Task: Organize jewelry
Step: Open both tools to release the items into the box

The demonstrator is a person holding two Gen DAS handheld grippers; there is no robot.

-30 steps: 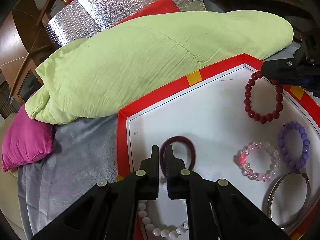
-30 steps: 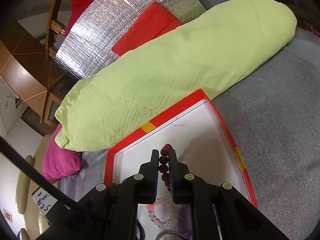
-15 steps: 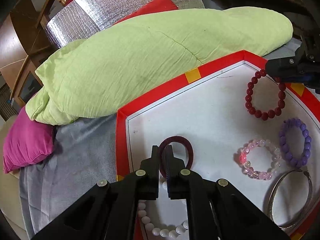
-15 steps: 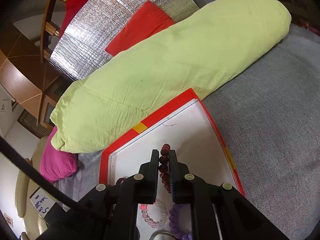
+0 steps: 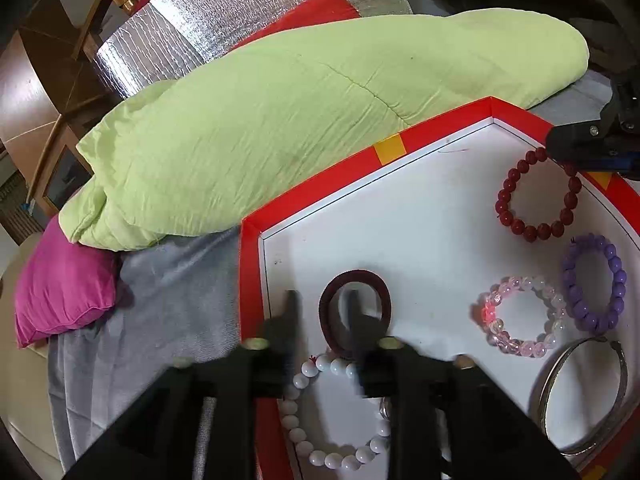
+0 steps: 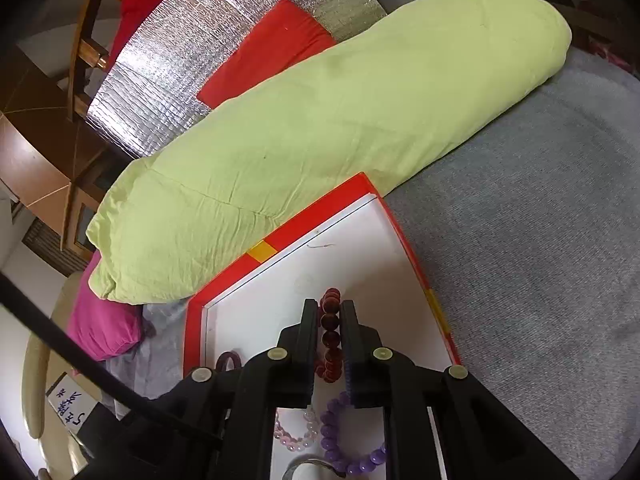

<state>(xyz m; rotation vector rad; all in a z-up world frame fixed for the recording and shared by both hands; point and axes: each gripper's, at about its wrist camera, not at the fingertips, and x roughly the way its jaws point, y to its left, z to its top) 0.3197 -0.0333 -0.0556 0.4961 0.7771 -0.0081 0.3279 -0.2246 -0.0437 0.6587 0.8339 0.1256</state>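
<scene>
A red-rimmed white tray lies on a grey bedcover. In it lie a dark maroon hair band, a white bead bracelet, a pink bracelet, a purple bracelet, a silver bangle and a dark red bead bracelet. My left gripper is open, its fingers either side of the hair band's left edge. My right gripper is shut on the red bead bracelet; it also shows in the left wrist view at the tray's far right corner.
A long light-green pillow lies just behind the tray, also seen in the right wrist view. A magenta cushion sits at the left. A silver foil mat and red cushion are behind. Grey bedcover stretches right of the tray.
My left gripper has opened and let go of the hair band, which now lies in the tray. My right gripper stays shut on the red bracelet.
</scene>
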